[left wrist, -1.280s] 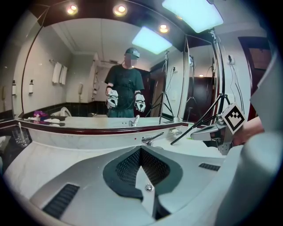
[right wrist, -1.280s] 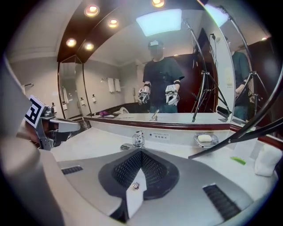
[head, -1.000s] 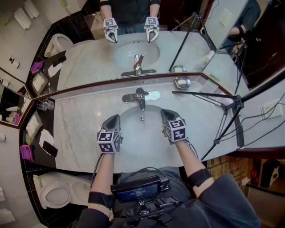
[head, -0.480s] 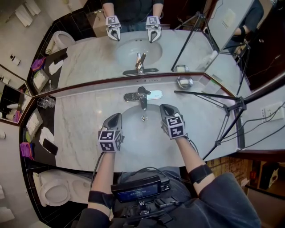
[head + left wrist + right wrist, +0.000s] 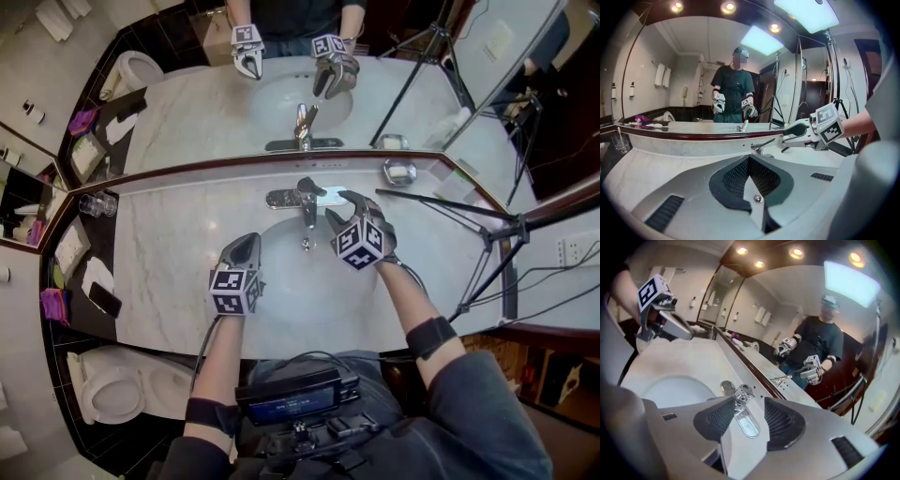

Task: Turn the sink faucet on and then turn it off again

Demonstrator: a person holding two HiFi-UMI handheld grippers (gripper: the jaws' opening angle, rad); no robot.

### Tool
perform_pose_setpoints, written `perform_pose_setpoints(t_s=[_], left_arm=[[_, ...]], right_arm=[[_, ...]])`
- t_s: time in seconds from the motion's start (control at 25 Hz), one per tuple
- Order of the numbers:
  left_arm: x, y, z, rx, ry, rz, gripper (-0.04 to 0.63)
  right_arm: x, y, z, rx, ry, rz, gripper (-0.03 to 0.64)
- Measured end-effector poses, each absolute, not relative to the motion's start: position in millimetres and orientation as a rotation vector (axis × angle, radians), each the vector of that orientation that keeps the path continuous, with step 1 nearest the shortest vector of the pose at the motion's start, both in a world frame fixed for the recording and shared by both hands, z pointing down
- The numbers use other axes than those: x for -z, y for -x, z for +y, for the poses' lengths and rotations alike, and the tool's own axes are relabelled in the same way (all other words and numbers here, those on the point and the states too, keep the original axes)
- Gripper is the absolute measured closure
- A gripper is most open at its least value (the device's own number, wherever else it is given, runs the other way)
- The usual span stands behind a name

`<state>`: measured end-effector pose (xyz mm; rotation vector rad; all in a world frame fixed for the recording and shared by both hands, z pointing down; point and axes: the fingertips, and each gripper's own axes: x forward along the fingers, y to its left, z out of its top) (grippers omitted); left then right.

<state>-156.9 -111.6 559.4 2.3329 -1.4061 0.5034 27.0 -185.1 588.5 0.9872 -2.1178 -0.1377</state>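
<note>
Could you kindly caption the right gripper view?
Right gripper, jaws just opened with nothing between them yet, faces the faucet handle.

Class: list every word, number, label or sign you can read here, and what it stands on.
No readable words or numbers.
Left marker cube and right marker cube: black-and-white square patterns, no letters.
Chest device screen: lit blue, print too small to read.
Behind the faucet: red dot and blue dot, unlettered.

The right claw [image 5: 344, 208] has moved up beside the faucet [image 5: 305, 201] and rolled over. Its jaws have just been opening, with the lever [image 5: 743, 394] between them, ungripped.
</note>
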Motion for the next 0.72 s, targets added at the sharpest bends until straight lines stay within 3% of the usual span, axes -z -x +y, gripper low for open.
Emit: perform_pose_setpoints(t_s=[0.32,0.72], left_arm=[[-563.6,162.2,-119.6,-0.491,-2.316,-1.413,0.595],[-570.9,170.7,-120.7,-0.495,-2.29,-1.42,0.595]], right_arm=[[-609.8,2.2,-207.2,0.669,-0.562,-1.852,0.382],[-641.3,8.3,-207.5,0.728,-0.428,-1.738,0.419]])
